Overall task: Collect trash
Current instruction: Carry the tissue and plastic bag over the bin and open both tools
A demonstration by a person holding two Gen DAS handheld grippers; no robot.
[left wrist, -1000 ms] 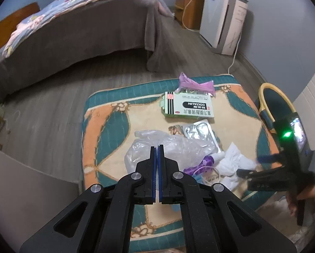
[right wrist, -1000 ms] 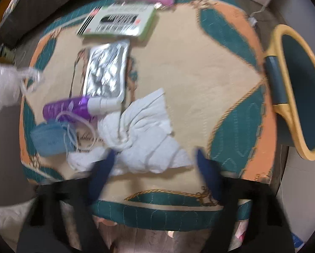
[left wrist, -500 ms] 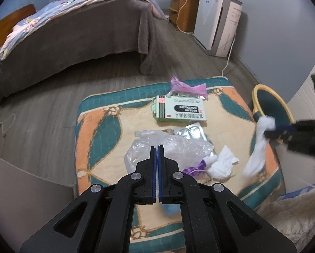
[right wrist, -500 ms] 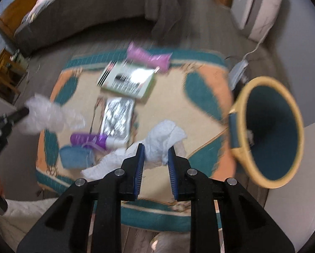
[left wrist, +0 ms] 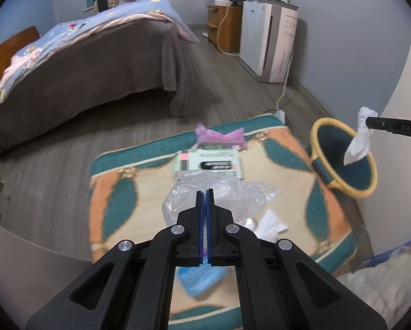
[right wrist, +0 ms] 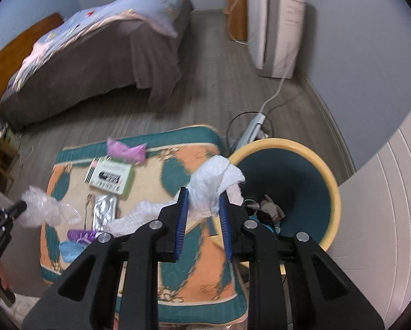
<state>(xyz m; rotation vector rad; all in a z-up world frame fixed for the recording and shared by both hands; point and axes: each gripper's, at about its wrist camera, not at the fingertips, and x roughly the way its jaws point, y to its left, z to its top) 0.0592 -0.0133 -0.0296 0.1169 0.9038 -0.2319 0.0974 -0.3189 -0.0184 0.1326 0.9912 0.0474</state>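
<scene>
My right gripper (right wrist: 204, 196) is shut on a crumpled white tissue (right wrist: 216, 178) and holds it in the air beside the rim of the yellow-rimmed teal bin (right wrist: 310, 148). From the left wrist view the same tissue (left wrist: 359, 140) hangs over the bin (left wrist: 318, 126). My left gripper (left wrist: 205, 192) is shut on a clear plastic bag (left wrist: 233, 195), lifted above the patterned cushion (left wrist: 277, 159). On the cushion lie a green medicine box (right wrist: 109, 176), a purple wrapper (right wrist: 125, 151), a foil blister pack (right wrist: 103, 209), a purple tube (right wrist: 82, 235), a blue mask (right wrist: 69, 250) and another white tissue (right wrist: 139, 214).
Some trash lies at the bin's bottom (right wrist: 266, 209). A bed (left wrist: 76, 63) stands at the back left, a white appliance (left wrist: 268, 44) with a cable at the back right. A white panelled wall (right wrist: 384, 220) is close on the right.
My right gripper closed on the white tissue, lifted it off the cushion and carried it right to the bin. My left gripper rose a little with the plastic bag.
</scene>
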